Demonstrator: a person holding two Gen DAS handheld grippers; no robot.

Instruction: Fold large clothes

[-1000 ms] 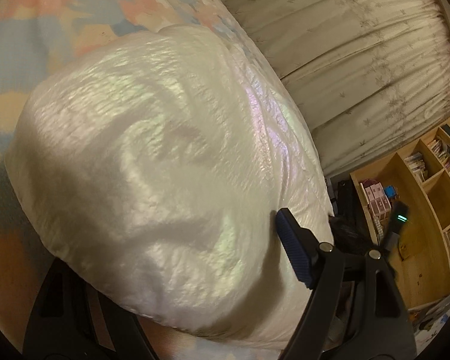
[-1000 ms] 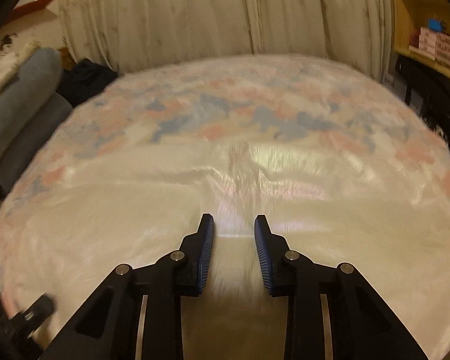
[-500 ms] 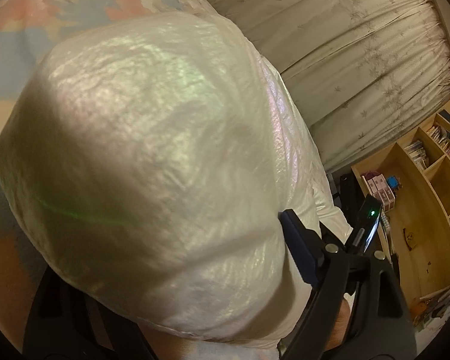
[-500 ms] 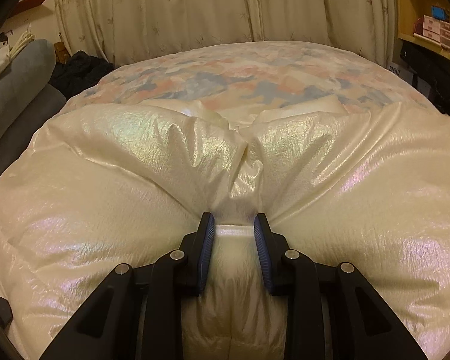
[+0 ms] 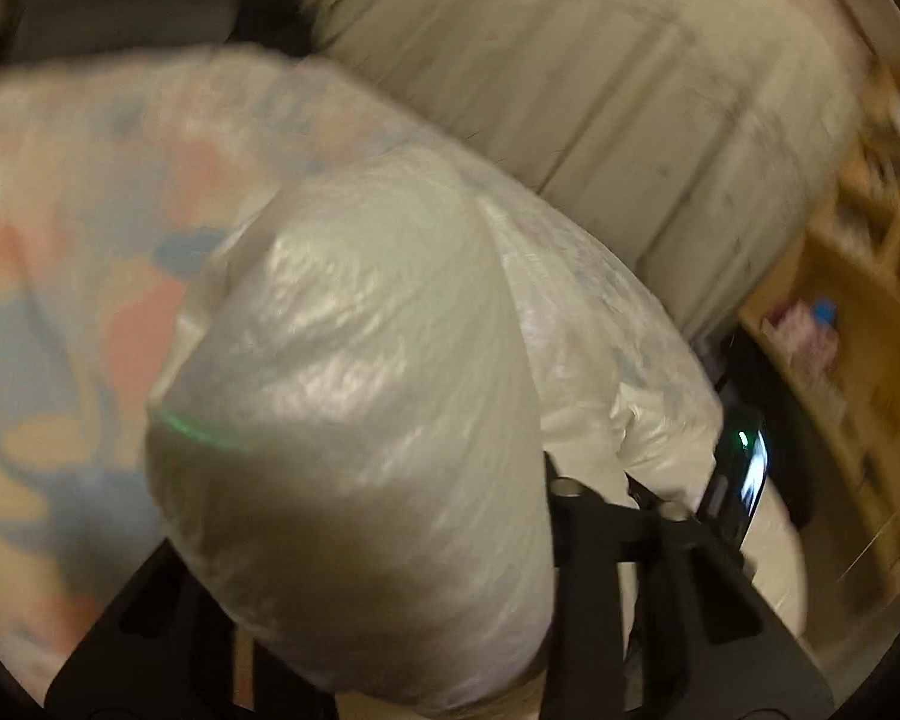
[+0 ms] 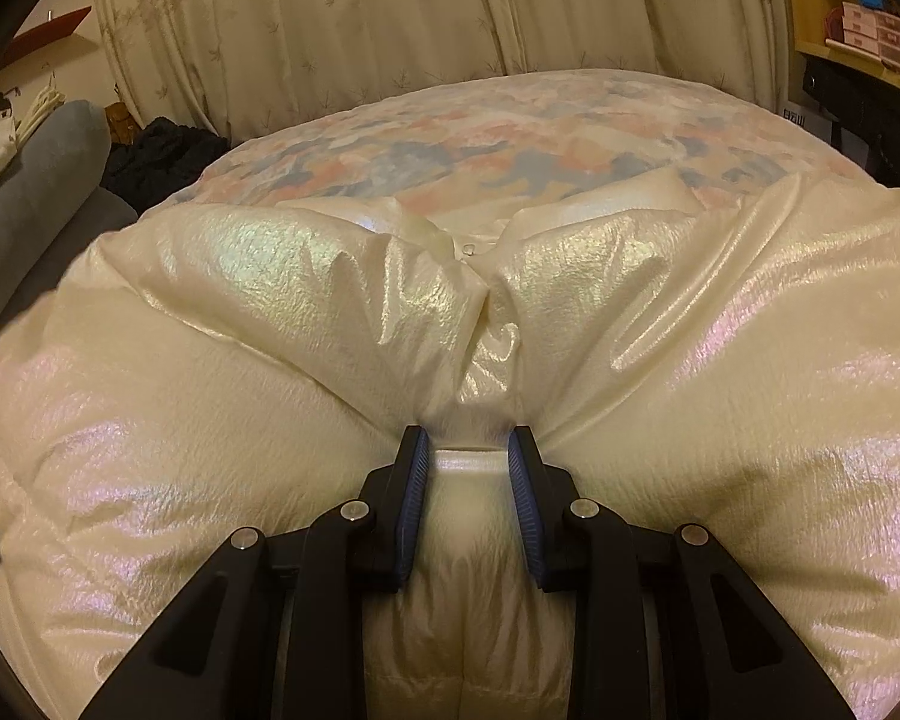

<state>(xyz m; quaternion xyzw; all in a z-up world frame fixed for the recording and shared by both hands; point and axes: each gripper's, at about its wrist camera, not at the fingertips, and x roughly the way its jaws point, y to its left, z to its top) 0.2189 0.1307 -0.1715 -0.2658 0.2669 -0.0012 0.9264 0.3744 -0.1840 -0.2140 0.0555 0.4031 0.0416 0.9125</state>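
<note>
Two grippers on one puffy cream down jacket [image 6: 270, 420], spread over the floral quilt [image 6: 510, 138]. Right gripper [image 6: 467, 456] clenched on a pinched ridge of shell near the quilt's near edge. Left gripper [image 5: 546, 540] buried under a lifted bulge of jacket [image 5: 354, 420]; blurred, so cannot tell whether clamped. Light, soft, springy with trapped air, slick-skinned: best gripped at seams or hem, probably, not mid-puff.

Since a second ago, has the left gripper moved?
Yes. The left gripper, bunched with jacket, swung left: the shelf slid right and the curtain fills more view.
</note>
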